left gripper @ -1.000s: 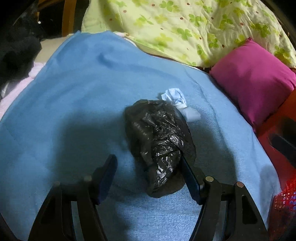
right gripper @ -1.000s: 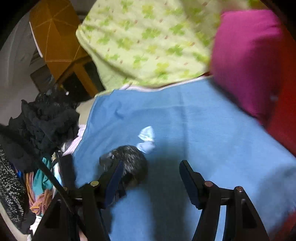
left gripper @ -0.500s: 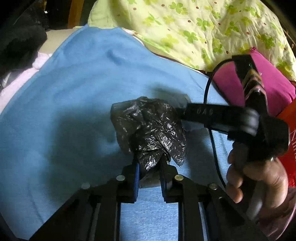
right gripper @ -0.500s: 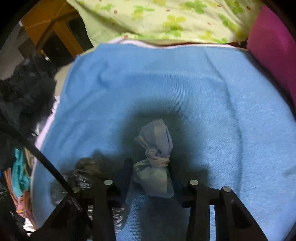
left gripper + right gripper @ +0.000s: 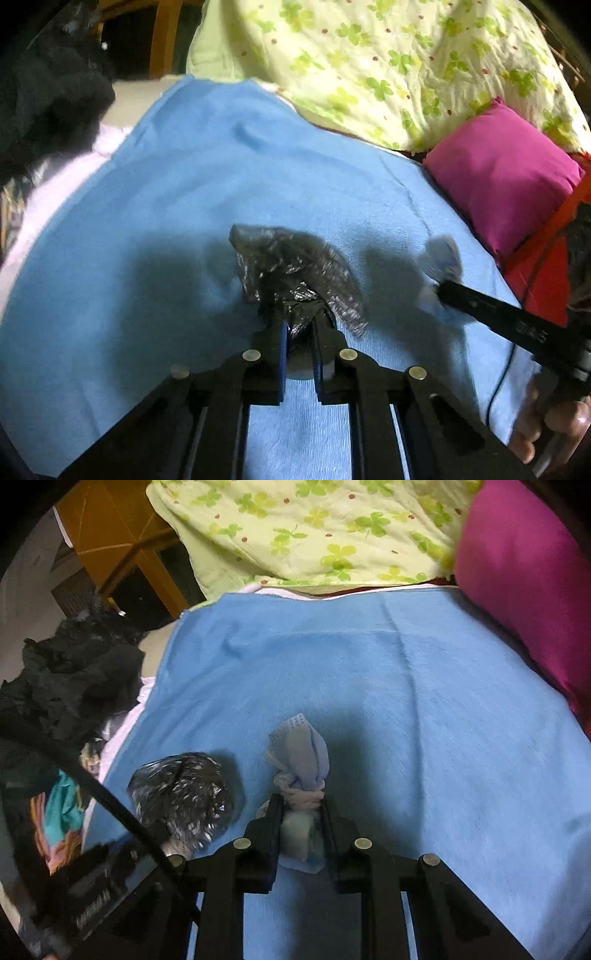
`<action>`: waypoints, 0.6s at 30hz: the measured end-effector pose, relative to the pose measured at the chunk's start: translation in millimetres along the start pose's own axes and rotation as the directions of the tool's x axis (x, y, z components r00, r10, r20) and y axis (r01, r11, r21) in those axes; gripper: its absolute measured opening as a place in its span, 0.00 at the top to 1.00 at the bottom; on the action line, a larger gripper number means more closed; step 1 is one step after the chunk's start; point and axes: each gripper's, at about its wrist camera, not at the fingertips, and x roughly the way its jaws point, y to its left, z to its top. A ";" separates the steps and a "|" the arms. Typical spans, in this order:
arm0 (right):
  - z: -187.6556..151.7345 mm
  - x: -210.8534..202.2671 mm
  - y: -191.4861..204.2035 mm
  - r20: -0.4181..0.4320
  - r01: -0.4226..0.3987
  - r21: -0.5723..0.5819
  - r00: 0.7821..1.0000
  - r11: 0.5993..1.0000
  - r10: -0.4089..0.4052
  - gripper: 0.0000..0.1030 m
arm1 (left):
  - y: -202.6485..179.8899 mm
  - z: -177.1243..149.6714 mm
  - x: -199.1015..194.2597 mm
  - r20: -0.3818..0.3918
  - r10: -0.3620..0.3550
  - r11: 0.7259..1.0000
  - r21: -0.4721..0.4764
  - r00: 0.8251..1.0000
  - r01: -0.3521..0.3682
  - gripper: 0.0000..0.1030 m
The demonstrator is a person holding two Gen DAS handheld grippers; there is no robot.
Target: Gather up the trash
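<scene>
Your left hand-held gripper (image 5: 298,325) is pinching the black plastic bag (image 5: 295,273) by its bunched neck, both fingers pressed onto the crinkled film. The bag sits over the middle of the blue blanket (image 5: 166,221), and whether it touches the blanket or hangs just above it cannot be told from these views.

Your right hand-held gripper (image 5: 300,806) is clamped on the knotted white tissue bundle (image 5: 301,760), gripping just at the knot, with the loose top standing up past the fingertips and the lower end tucked between the fingers. In the left wrist view the bundle (image 5: 441,258) appears blurred, toward the blanket's right side, near the black bag but apart from it. In the right wrist view the black bag (image 5: 184,794) lies just left of the bundle.

Beyond the blanket's far edge lies the green clover-print quilt (image 5: 388,62). The magenta pillow (image 5: 506,177) rests at the blanket's far right corner. Off the blanket's left edge is a heap of dark clothing (image 5: 74,675).
</scene>
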 end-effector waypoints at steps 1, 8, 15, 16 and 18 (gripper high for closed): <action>-6.6 -10.4 -1.8 0.012 -0.017 0.012 1.000 1.000 0.016 0.79 | -2.9 -1.1 -5.0 0.009 0.001 1.000 0.013 1.000 -0.001 0.90; -49.1 -57.8 1.7 0.046 -0.048 0.033 0.998 0.998 0.047 0.79 | -14.0 -7.7 -30.4 0.051 0.007 0.996 0.089 0.999 -0.012 0.92; -101.3 -85.7 -4.2 0.030 -0.026 0.014 0.999 1.000 0.026 0.79 | 19.1 -25.5 -23.1 -0.077 0.001 1.000 -0.005 0.997 -0.001 0.42; -107.0 -87.8 -5.3 0.029 -0.020 0.011 0.999 1.000 0.020 0.79 | 23.9 -26.6 -24.2 -0.075 0.023 0.999 -0.022 0.997 -0.025 0.32; -117.8 -92.7 -6.8 0.031 -0.015 0.010 0.999 1.000 0.015 0.79 | 27.7 -24.2 -25.6 -0.064 0.036 0.998 -0.043 0.997 -0.039 0.32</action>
